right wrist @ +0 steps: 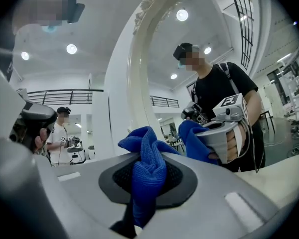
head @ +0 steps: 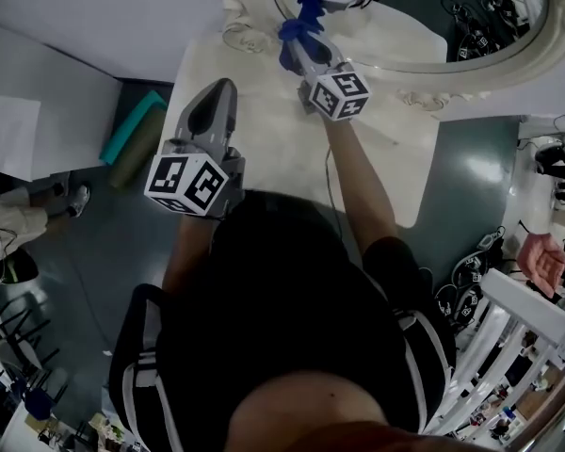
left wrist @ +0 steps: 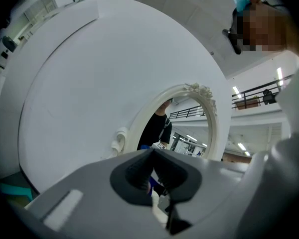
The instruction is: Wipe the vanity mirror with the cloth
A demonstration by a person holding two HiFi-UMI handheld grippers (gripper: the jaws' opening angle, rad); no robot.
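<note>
Vanity mirror (head: 433, 8), top cut off in head view, stands at the back of a pale tabletop (head: 264, 153) over dark floor (head: 122, 243); right gripper (head: 299, 43) pinches blue cloth (right wrist: 147, 168) at the glass's lower edge, contact unclear; left gripper (head: 223, 89) jaws pressed together, empty.

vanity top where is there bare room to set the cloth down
Bare: the strip of vanity top between the left gripper and right gripper, and the patch right of the right forearm toward the edge. Crowded: along the mirror frame, where the cloth is.
</note>
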